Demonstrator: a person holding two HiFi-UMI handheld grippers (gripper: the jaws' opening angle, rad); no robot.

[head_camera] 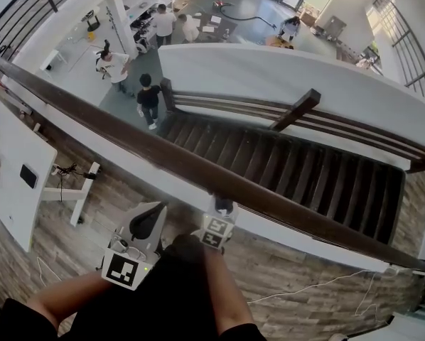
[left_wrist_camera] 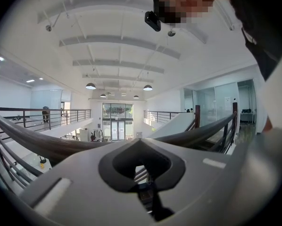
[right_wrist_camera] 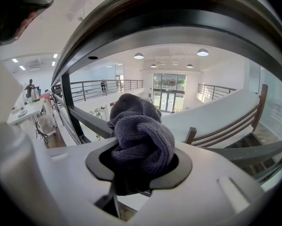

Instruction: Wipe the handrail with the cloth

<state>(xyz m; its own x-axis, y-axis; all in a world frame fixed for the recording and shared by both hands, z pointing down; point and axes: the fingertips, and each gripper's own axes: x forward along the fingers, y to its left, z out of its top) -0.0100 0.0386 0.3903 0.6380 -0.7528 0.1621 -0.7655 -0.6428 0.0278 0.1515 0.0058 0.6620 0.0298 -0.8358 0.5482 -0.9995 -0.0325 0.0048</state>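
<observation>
Two grippers by a balcony handrail

One dark wooden handrail runs from far left to near right above a staircase and a lower hall where people stand. The right gripper sits close on the rail's near side, fingers clamped on a bunched grey cloth. Just left, the left gripper has its fingers closed on nothing. A plank floor lies below, and a white counter stands at left.

Wood-plank floor — white counter standing at left, small white stand beside it, thin cable lying at right.
</observation>
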